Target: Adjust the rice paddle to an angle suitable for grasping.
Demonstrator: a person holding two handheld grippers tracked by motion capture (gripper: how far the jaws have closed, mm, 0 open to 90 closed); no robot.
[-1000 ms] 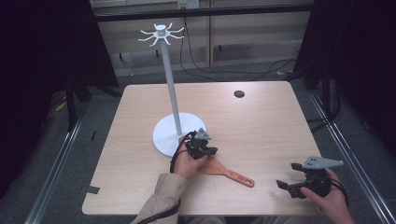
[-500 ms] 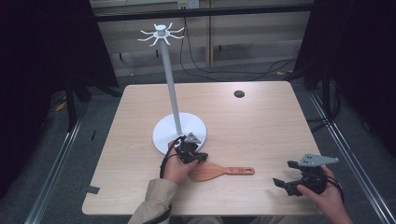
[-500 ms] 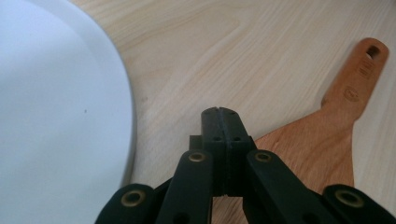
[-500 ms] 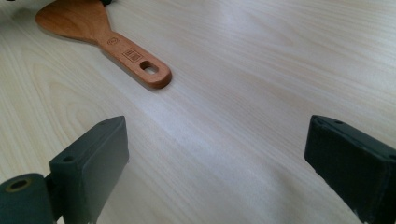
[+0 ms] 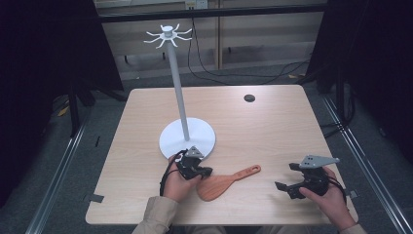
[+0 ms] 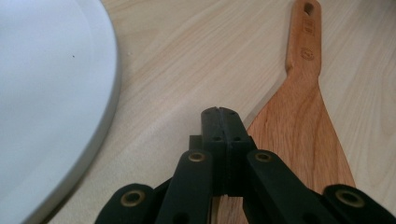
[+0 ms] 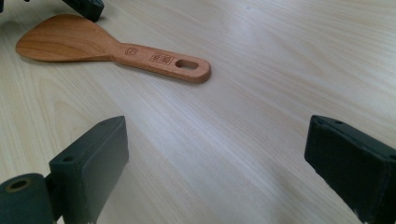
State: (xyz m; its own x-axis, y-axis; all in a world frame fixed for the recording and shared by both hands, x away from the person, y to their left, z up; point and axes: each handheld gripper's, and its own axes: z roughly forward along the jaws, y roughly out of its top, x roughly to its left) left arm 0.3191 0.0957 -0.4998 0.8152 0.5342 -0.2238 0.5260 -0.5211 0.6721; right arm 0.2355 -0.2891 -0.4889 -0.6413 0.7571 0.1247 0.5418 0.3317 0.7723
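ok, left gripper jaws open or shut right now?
Shut. In the left gripper view, the left gripper has its two black pads pressed flat together, nothing between them, beside the wooden spatula.

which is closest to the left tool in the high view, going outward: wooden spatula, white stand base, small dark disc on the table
From the left tool, shut with nothing between its jaws:
1. Flat wooden spatula, its blade right beside the tool, toward the right tool's side.
2. Round white base of the metal hook stand, just behind the tool. Close to the spatula in rank, though slightly farther.
3. Small dark round disc, near the table's far edge.
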